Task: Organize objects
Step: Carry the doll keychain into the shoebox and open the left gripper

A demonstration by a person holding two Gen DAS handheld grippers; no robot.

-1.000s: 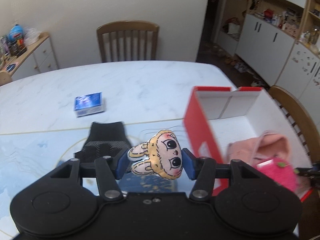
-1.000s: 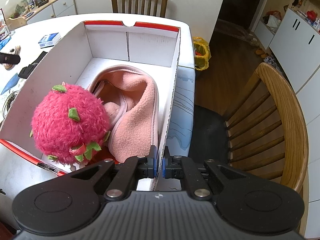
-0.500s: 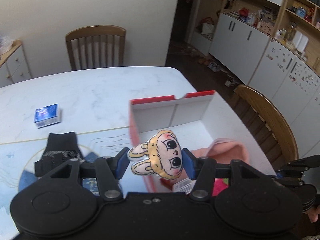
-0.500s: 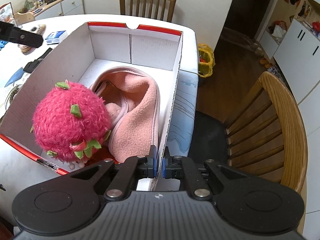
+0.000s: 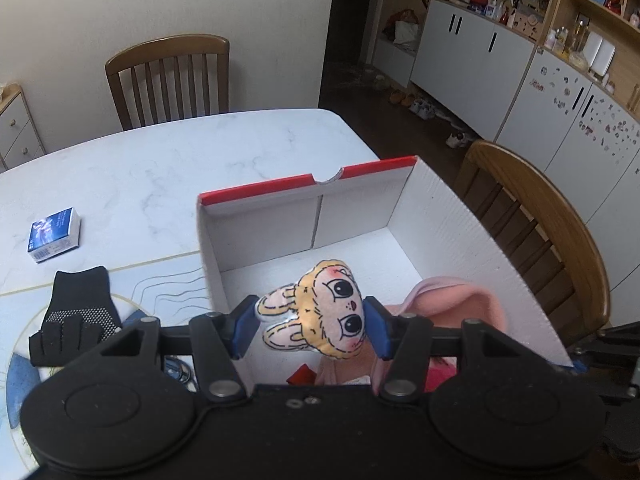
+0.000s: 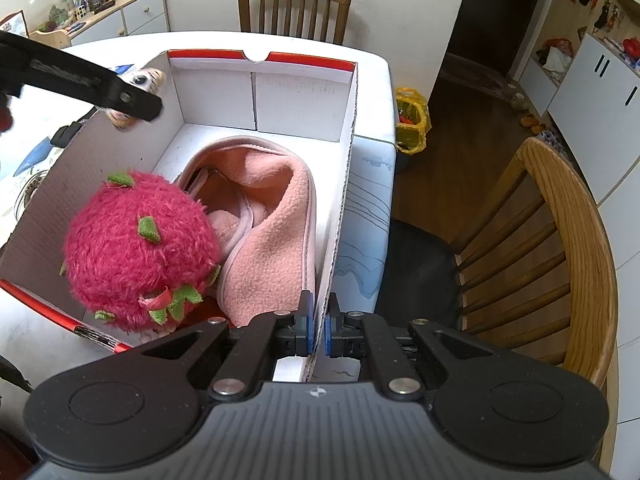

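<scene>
Your left gripper (image 5: 310, 330) holds the bunny toy (image 5: 320, 316) pinched between both blue pads, hanging above the near left part of the open box (image 5: 460, 216). Your right gripper (image 6: 316, 330) is closed narrow on the box's right wall, bracing it. Inside lie a pink fleece (image 6: 272, 220) and a red fuzzy ball (image 6: 140, 252); the far floor of the box is bare. Step in hand looks like dropping the toy in. Next: lower over the bare far floor, then spread the fingers. On the table (image 5: 160, 168) to the left wait a black glove (image 5: 78, 304) and a small blue box (image 5: 54, 234).
</scene>
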